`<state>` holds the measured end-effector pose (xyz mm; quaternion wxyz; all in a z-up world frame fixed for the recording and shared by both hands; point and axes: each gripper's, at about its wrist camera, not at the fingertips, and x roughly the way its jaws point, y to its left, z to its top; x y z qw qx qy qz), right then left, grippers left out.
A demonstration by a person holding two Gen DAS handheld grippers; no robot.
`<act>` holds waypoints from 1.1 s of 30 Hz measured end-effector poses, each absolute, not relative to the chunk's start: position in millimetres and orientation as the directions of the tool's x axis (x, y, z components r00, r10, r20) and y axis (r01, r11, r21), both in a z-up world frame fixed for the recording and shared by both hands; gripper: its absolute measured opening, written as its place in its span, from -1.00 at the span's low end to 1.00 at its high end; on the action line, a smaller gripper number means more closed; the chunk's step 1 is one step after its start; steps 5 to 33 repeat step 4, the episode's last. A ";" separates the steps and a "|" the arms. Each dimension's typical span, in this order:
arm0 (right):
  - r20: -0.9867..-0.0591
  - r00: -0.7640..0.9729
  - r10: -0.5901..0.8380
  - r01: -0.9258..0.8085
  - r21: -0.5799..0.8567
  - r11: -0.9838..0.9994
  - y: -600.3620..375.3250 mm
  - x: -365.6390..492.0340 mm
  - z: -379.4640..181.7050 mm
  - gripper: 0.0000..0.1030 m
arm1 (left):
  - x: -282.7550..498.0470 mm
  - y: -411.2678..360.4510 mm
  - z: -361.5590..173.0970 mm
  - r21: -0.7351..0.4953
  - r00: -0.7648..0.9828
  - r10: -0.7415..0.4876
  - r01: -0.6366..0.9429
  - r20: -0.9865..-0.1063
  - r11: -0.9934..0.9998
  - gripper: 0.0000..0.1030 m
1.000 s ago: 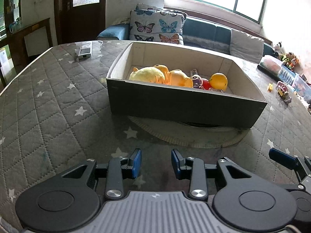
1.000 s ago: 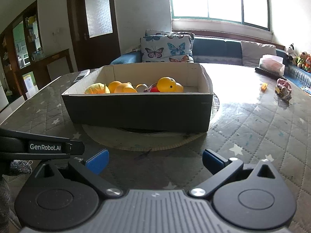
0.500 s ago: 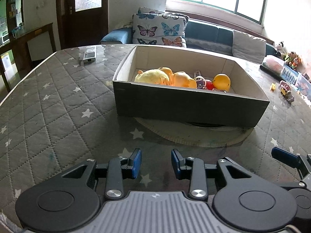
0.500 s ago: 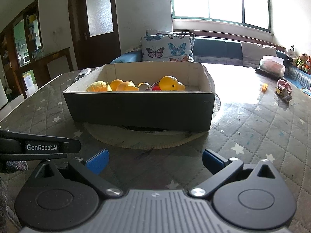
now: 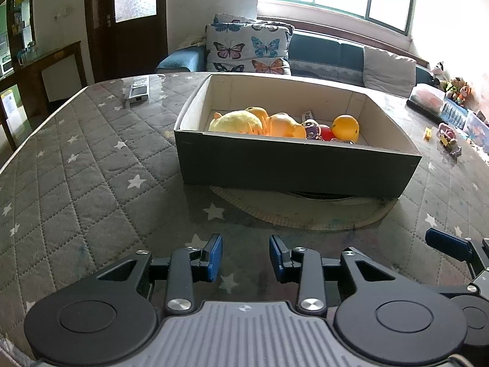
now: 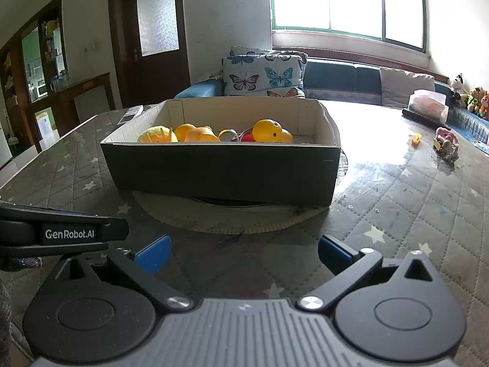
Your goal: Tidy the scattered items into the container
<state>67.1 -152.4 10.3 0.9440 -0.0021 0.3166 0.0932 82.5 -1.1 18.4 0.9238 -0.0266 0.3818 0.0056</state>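
Note:
A dark cardboard box (image 5: 293,165) with pale inner walls stands on a round mat in the middle of the table; it also shows in the right wrist view (image 6: 220,171). Inside lie a yellow plush toy (image 5: 235,121), orange and yellow rubber ducks (image 5: 345,127) and small toys. My left gripper (image 5: 246,258) hovers low over the table in front of the box, its jaws partly open and empty. My right gripper (image 6: 241,252) is wide open and empty, beside the left one.
A remote control (image 5: 138,90) lies at the table's far left. A small pink toy (image 6: 445,145) and a yellow block (image 6: 416,139) lie at the right. A tissue box (image 6: 429,107) and plush toys stand at the far right. A sofa with butterfly cushions is behind.
Both grippers have drawn back a little from the box and risen slightly. Jaw openings are unchanged.

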 end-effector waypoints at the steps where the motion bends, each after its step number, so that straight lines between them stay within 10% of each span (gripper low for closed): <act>1: -0.597 0.783 0.175 -0.177 0.055 0.983 -152.5 67.1 10.5 1.00 | 82.4 -1.1 18.8 -0.046 0.710 -0.012 -0.029 -0.704 0.999 -0.30; 33: -0.595 0.785 0.175 -0.178 0.054 0.982 -152.3 66.9 11.2 1.00 | 82.5 -0.9 19.5 -0.052 0.712 -0.017 -0.027 -0.702 0.998 -0.30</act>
